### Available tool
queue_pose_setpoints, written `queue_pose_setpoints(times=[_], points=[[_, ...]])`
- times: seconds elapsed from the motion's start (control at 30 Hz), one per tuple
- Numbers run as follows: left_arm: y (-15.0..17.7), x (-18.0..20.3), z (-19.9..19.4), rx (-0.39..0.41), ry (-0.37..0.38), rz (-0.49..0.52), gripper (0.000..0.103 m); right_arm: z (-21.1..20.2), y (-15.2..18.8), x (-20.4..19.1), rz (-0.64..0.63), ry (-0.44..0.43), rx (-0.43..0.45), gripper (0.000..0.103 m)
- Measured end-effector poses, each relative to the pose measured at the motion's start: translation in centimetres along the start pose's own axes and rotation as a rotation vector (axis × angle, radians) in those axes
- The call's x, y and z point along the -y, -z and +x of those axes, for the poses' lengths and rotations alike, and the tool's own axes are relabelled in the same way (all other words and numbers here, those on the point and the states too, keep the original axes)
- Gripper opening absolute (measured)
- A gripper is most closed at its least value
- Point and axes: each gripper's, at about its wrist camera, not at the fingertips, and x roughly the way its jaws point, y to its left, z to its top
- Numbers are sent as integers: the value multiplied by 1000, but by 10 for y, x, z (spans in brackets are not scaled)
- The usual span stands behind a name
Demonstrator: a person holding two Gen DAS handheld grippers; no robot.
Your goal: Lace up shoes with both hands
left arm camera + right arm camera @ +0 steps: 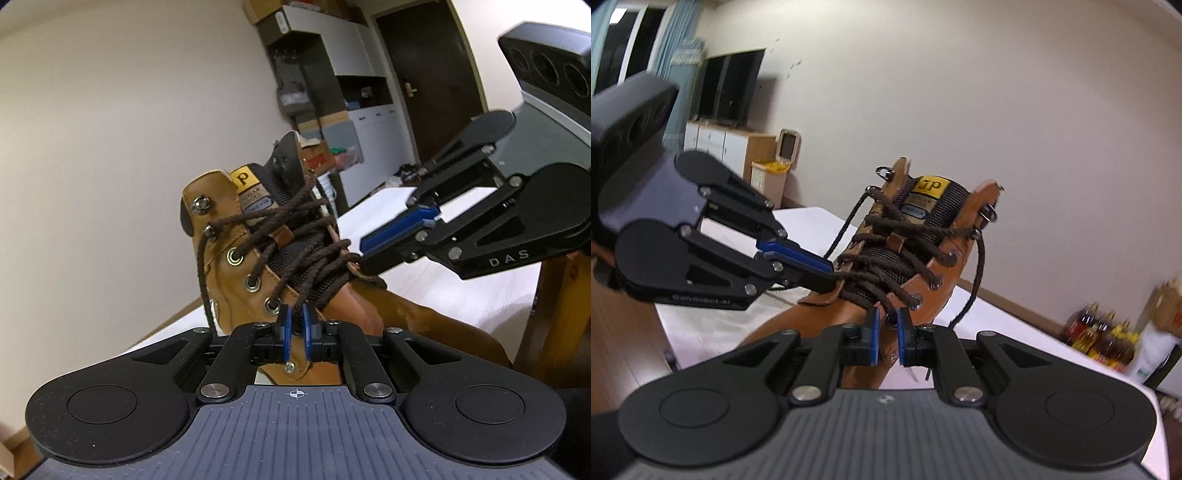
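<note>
A tan leather boot [221,280] with dark brown laces [295,240] stands on a white table [369,221]. It also shows in the right wrist view [923,273]. My left gripper [297,314] sits at the boot's lower eyelets, its blue pads narrowly apart around a lace strand. My right gripper [886,317] is likewise close on a lace at the lower eyelets, a small gap between its pads. In the left wrist view the right gripper [364,258] comes in from the right, shut at the boot's far eyelet flap. A loose lace end [975,280] hangs down the boot's side.
Shelves and a dark door [417,74] stand behind the table. A cabinet with a TV [731,88] and a bin [768,177] are at the back left. Bottles [1100,332] stand on the floor at right. A wooden chair [561,314] is near the table.
</note>
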Motion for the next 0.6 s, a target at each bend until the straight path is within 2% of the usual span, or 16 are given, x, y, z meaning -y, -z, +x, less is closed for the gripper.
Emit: queue_pose_setpoints(times=[0.13, 0.2, 0.33, 0.4, 0.6], points=[[4, -1, 1, 7, 13, 12, 5, 4, -5, -3, -73, 3, -15, 10], [5, -6, 1, 3, 31, -8, 6, 8, -8, -9, -164, 4, -42, 10], [7, -10, 1, 6, 47, -9, 3, 11, -12, -14, -246, 7, -68, 9], [6, -8, 0, 11, 44, -13, 3, 12, -14, -13, -241, -2, -74, 4], [5, -3, 2, 17, 31, -8, 3, 7, -15, -17, -185, -18, -38, 4]])
